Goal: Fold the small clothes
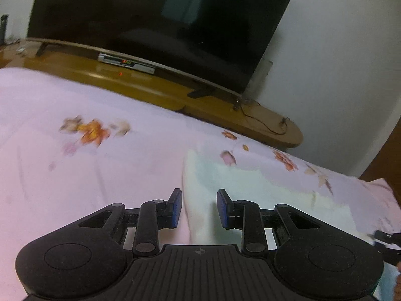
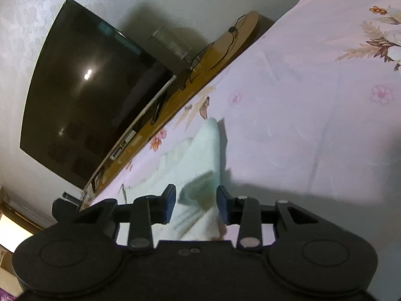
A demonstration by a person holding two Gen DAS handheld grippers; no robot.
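A pale green cloth (image 1: 250,188) lies on the bed (image 1: 100,175). Left claw (image 1: 199,208) and right claw (image 2: 194,204) hover over it, part-open, gripping nothing. Between folds, seemingly; next, pinch an edge.

Left gripper (image 1: 199,207): matte black plastic body, two round domed housings at the rear corners, a ribbed central plate bearing a small crosshair mark. Paired black linkage bars pivot on flat grey metal pins. Fingers (image 1: 175,208) end in blue rectangular pads.

Right gripper (image 2: 195,204): same black build and domed housings; central plate smooth, with two small round fasteners. Pivot pins lighter, silvery. Fingers (image 2: 169,204) carry dark blue pads.
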